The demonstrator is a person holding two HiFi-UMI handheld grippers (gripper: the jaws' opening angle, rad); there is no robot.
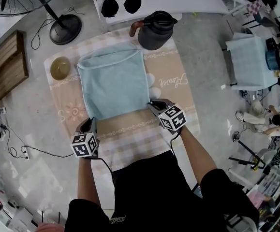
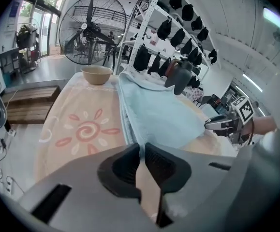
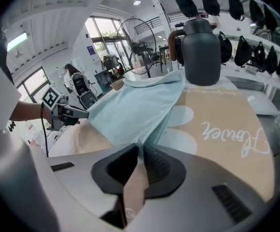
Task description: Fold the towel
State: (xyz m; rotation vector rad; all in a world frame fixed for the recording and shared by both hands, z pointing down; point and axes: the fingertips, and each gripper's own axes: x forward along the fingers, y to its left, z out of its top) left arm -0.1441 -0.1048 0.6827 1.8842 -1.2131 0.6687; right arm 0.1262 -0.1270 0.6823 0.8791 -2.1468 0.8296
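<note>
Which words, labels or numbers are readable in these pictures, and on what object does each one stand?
"Flower": white cursive script on the beige patterned tablecloth.
Small blue sign near the windows: too small to read.
Pale print on the person's black shirt: too blurred to read.

1. The towel [image 1: 114,83] is soft pale-blue cloth, matt, with a slightly fuzzy nap and a stitched hem.
2. The cover [image 1: 173,81] over the bench is thin, smooth cloth, matt, printed in beige and cream.
3. The jug [image 1: 155,30] at the bench's far edge has a dark grey matt body and a smooth brown handle.
4. The bowl [image 1: 60,67] near the far left corner is tan and smooth, with a dull sheen.
5. The left hand-held gripper [image 2: 140,151] and the right hand-held gripper [image 3: 140,153] are matt grey plastic; their pads [image 2: 159,166] are black and ribbed.
6. The floor [image 1: 28,124] is grey, polished and glossy.
7. The low platform [image 1: 7,64] beside the bench is brown wood with visible grain.
</note>
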